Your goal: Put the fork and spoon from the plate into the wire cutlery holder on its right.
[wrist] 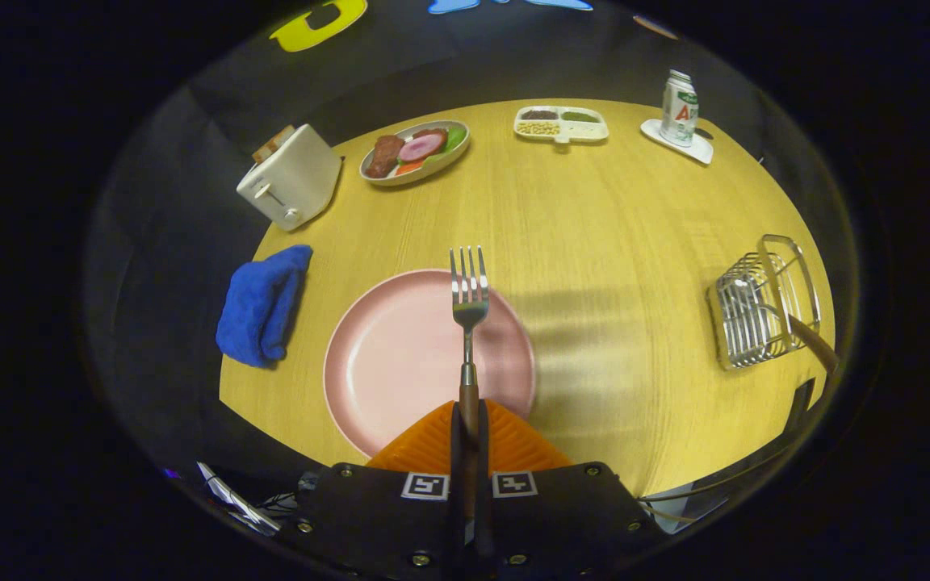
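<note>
My gripper [469,432] is shut on the fork [469,303], its orange fingers [425,444] pressing on the brown handle from both sides. The fork points straight ahead, tines up, held above the pink plate [400,355], whose surface is bare. The wire cutlery holder [760,303] stands far to the right near the table's edge, and a brown wooden handle [812,343] sticks out of it towards me.
A blue cloth [261,307] lies left of the plate. A white toaster [291,177] stands at the back left. Behind are an oval dish of food [415,151], a divided tray [562,123] and a can on a coaster [679,109]. Open wood lies between plate and holder.
</note>
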Tool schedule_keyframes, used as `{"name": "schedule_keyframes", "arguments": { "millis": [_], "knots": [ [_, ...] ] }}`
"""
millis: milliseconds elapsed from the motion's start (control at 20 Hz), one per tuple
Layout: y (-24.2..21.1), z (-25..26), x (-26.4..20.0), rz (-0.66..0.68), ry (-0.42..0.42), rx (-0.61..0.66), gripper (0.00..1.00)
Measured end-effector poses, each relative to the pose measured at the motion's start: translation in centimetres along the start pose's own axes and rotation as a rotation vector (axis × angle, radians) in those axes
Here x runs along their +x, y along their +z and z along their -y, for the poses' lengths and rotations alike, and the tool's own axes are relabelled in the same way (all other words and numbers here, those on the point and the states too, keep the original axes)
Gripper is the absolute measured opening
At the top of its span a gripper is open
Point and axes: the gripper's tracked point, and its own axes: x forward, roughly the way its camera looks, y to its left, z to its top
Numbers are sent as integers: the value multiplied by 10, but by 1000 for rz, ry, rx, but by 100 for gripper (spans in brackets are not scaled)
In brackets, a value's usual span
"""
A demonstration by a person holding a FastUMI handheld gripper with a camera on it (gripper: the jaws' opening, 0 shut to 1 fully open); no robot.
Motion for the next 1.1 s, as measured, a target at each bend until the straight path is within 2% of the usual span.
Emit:
{"name": "schedule_keyframes", "arguments": {
  "millis": [350, 650, 850, 1100],
  "knots": [
    [19, 81, -52, 69, -80, 112, 5],
    [13, 143, -90, 53, -126, 207, 5],
    [7, 169, -103, 41, -149, 235, 5],
    [-5, 182, -104, -37, -153, 254, 5]
  ]
}}
